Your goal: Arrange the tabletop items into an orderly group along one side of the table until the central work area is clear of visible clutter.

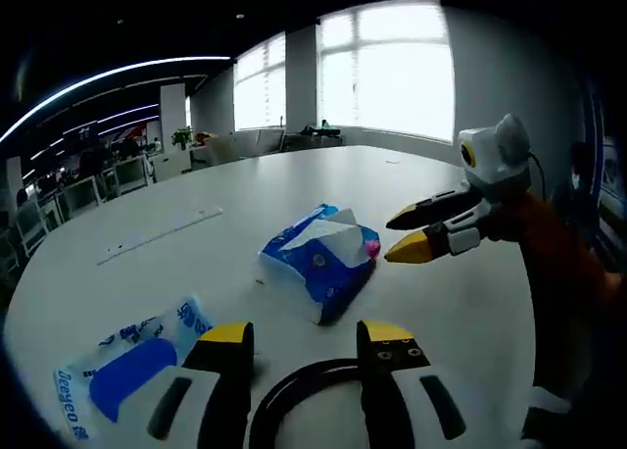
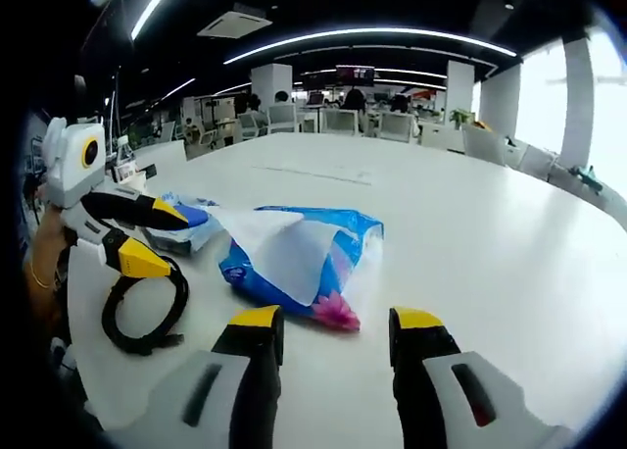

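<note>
Your left gripper (image 1: pixel 304 343) hangs low over the white table (image 1: pixel 294 189) with its yellow-tipped jaws apart and nothing between them; a black cable loop (image 1: pixel 294 390) lies on the tabletop just under and between them. To its left lies a flat blue-and-white wipes packet (image 1: pixel 122 366), printed side up. Near the table's middle sits the blue soft tissue pack (image 1: pixel 318 263), with a white tissue (image 1: pixel 333 228) standing out of its top opening and a pink mark at one end. Your right gripper (image 2: pixel 333 336) is also released, jaws spread and empty, pointing at that tissue pack (image 2: pixel 294 263) from just short of it, not touching. In the right gripper view the white tissue sheet (image 2: pixel 284 253) drapes over the pack's front. A long pale strip (image 1: pixel 162 233) lies farther out on the table, well apart from the pack.
</note>
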Available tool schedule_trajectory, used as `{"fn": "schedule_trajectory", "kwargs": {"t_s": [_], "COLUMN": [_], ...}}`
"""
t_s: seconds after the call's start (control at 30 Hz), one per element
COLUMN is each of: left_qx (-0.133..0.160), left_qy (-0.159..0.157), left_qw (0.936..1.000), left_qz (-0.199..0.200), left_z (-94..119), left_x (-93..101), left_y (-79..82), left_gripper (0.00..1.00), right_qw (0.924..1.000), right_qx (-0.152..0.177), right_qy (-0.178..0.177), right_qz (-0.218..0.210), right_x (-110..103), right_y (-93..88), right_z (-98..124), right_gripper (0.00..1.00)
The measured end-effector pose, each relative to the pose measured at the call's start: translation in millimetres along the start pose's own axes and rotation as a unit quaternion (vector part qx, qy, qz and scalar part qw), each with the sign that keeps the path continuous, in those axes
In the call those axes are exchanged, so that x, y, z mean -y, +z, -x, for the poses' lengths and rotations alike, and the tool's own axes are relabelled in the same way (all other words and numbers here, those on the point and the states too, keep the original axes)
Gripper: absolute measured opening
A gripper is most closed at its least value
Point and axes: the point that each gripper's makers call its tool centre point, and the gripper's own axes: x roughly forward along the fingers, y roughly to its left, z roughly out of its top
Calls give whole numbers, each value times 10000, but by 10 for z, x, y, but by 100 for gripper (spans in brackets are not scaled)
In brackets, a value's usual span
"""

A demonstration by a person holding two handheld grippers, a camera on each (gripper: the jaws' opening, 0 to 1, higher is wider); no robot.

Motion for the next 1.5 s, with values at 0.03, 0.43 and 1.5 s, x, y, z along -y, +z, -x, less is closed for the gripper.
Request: {"fn": "schedule_trajectory", "kwargs": {"t_s": [0.03, 0.43, 1.5], "left_qx": [-8, -65, -524], "left_qy": [3, 224, 466], "left_qw": [10000, 9995, 9969], "left_qz": [10, 232, 367], "left_z": [-12, -242, -682], "left_x": [-3, -102, -175], "left_y": [0, 68, 99], "left_gripper": [41, 40, 12], "right_qw": [10000, 9988, 9986], "right_qx": [-4, -16, 160], "right_qy": [-8, -165, -259], "right_qz": [8, 450, 439], "right_x": [5, 51, 37], "right_y": [-2, -3, 52], "right_z": [-2, -47, -368], "right_gripper": [41, 40, 16]}}
